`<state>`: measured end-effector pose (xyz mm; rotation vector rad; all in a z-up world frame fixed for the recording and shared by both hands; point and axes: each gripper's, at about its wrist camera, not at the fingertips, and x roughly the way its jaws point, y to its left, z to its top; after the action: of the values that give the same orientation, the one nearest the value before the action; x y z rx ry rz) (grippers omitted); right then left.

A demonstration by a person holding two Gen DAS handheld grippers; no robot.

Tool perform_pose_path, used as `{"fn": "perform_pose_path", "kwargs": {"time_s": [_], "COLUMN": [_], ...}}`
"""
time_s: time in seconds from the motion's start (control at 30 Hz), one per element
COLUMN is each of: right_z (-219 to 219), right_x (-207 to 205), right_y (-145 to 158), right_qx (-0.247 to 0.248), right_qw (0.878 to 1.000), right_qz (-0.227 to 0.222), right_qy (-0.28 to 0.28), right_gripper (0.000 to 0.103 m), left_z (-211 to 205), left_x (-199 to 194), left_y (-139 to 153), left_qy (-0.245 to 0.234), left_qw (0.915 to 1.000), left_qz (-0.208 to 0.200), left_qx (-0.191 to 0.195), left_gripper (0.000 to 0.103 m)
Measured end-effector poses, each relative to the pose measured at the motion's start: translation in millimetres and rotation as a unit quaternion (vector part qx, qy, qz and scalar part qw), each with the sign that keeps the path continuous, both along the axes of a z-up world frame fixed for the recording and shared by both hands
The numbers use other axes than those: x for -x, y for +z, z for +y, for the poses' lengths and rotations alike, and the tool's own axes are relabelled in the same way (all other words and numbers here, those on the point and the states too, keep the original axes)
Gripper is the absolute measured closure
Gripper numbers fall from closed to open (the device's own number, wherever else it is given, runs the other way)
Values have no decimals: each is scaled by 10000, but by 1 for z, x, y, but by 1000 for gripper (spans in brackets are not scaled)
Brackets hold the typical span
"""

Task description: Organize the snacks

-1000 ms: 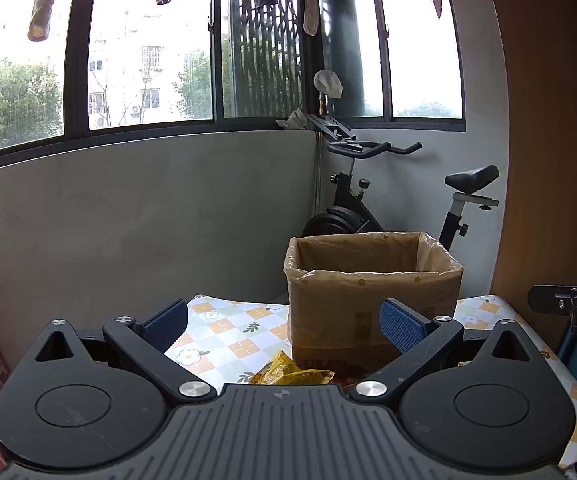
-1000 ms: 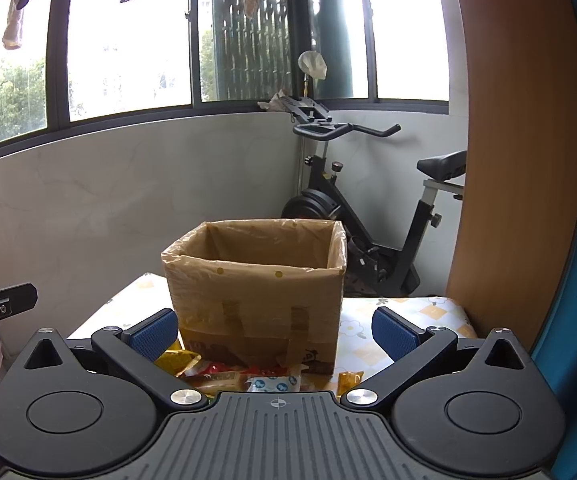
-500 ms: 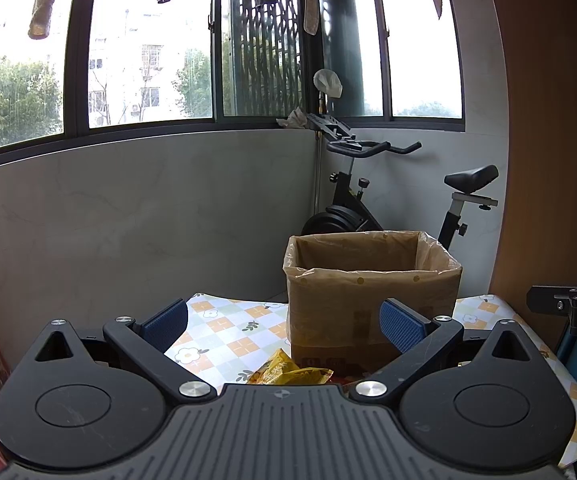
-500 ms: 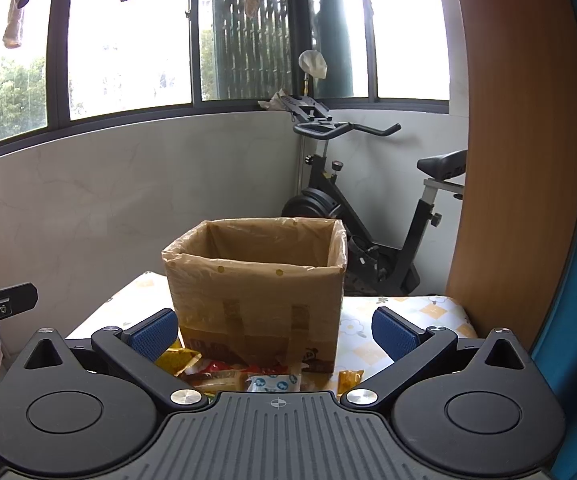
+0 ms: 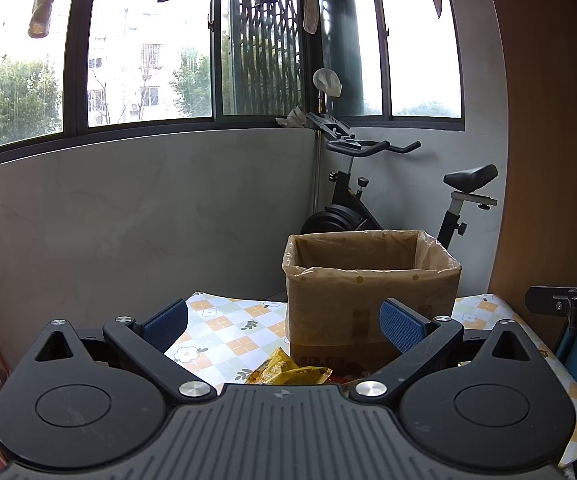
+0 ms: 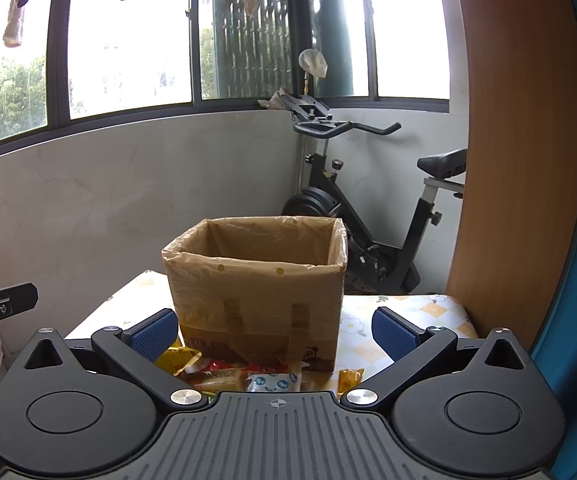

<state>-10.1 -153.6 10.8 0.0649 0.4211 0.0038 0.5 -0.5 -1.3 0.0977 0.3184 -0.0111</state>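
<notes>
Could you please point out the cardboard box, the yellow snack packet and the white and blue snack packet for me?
cardboard box (image 6: pixel 256 312): right wrist view, front wall below the liner.
yellow snack packet (image 5: pixel 288 372): left wrist view, middle of the wrapper.
white and blue snack packet (image 6: pixel 274 382): right wrist view, centre of its printed face.

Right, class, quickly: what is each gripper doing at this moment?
Left gripper: open, holding nothing.
Right gripper: open, holding nothing.
</notes>
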Motion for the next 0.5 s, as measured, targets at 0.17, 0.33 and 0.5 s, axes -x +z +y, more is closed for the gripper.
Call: {"fn": "perform_pose_path", "kwargs": {"time_s": [0.17, 0.33, 0.5], "right_z": [0, 1, -1], "right_x": [0, 0, 0], "right_y": [-1, -2, -6], "right_qx": [-13, -14, -88], "right_qw": [10000, 10000, 10000], "right_qz": [8, 18, 9], "right_qy": [9, 9, 38], "right_gripper": [0, 0, 0], "left_z": [-1, -3, 2], "left_x": [1, 2, -3], "left_y": [-1, -2, -1], "left_qy": [9, 24, 63], "left_qw": [10000, 10000, 9998], "left_qz": [27, 62, 139], "left_qx": [21, 49, 120], "left_gripper": [0, 0, 0]}}
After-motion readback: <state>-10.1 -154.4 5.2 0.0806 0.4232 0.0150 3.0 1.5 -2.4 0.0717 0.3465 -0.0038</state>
